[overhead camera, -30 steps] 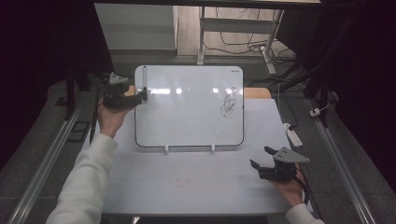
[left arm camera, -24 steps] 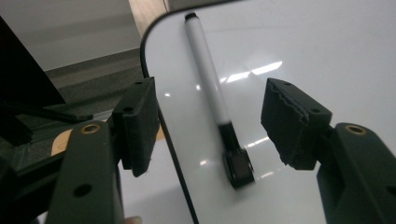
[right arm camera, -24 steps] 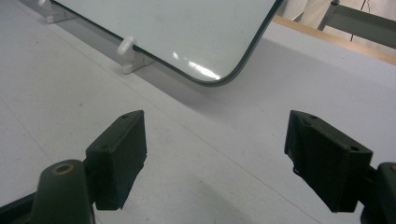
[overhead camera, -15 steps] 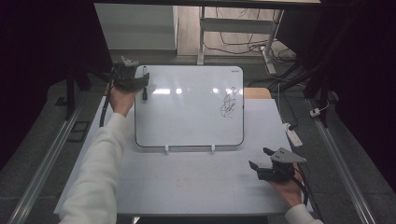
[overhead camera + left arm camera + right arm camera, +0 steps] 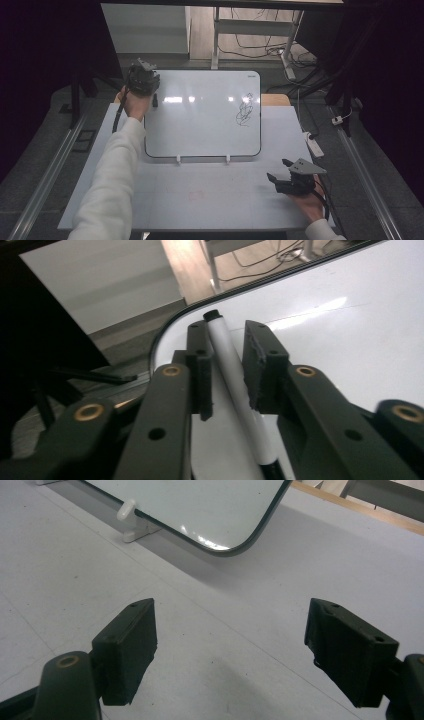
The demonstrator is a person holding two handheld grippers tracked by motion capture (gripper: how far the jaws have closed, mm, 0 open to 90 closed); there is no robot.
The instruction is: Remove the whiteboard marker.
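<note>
Left gripper: jaws narrowed around one marker at the board's far-left corner; marker lies flat on it, long axis along the jaws, black end pointing away. Right gripper: jaws wide, below the board's near-right corner

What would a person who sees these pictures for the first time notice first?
Most striking is the large whiteboard lying in the middle of the table, with a black scribble near its right edge. At its far left corner, the left hand-held gripper has its jaws on either side of a white marker. The right hand-held gripper rests open on the table's near right.
</note>
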